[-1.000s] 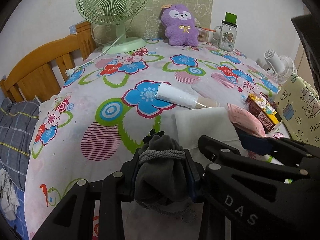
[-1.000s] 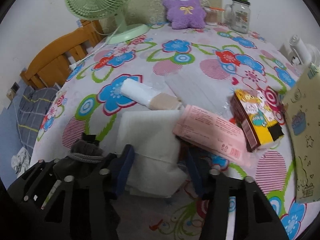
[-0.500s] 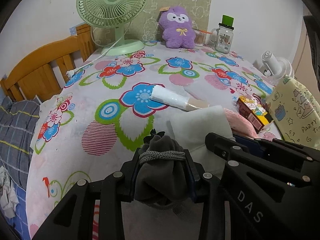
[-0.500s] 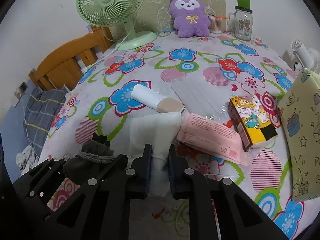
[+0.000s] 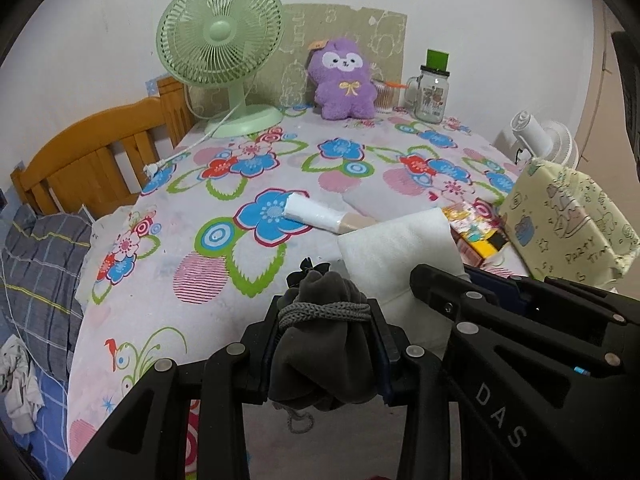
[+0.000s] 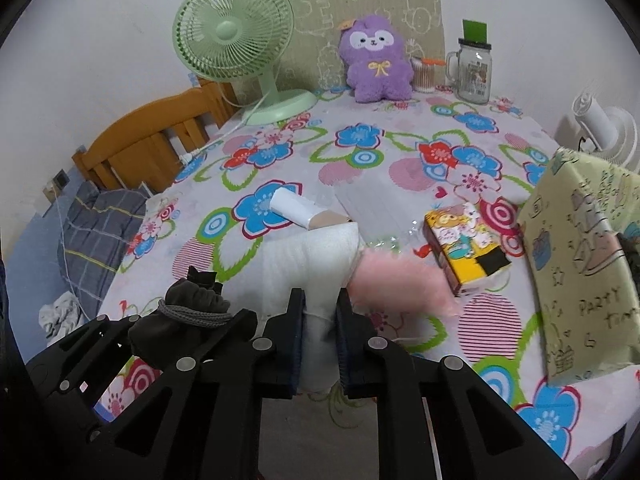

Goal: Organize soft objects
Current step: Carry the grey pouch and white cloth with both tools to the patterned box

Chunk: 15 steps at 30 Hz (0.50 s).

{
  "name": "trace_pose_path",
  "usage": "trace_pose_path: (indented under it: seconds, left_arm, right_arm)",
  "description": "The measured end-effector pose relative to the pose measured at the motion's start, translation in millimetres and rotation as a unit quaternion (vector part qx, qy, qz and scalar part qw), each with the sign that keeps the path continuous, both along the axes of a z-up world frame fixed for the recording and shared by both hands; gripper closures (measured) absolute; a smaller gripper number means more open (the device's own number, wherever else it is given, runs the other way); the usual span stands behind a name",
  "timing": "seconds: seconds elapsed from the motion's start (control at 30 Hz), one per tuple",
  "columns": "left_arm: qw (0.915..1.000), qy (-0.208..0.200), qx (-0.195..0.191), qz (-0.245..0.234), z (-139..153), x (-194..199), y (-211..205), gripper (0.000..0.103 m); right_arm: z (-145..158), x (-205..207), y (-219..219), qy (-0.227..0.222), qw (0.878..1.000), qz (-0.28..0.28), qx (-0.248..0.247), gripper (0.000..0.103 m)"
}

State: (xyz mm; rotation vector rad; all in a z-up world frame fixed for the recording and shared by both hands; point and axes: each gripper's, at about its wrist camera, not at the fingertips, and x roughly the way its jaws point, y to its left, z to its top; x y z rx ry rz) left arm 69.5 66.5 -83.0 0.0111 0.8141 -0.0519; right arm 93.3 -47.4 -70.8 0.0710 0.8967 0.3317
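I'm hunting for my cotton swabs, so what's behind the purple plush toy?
Behind the plush stands a patterned green board against the wall. A cup of swabs peeks out beside it; the cup's near side is hidden by the plush.

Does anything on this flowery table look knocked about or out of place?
Yes. A pink packet shows only as a blur beside the white cloth pinched in the right gripper, as if sliding off it. The fan's plug lies unplugged.
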Motion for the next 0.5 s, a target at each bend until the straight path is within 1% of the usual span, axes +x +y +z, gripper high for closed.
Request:
trace_pose_path:
  seconds: [0.5]
  left_arm:
    - [0.9992,-0.036,-0.002,-0.017,35.3,-23.1,-31.6,0.064]
  right_arm:
    - [37.8,-26.4,-33.8,-0.040,0.999,-0.016,-0.001,0.086]
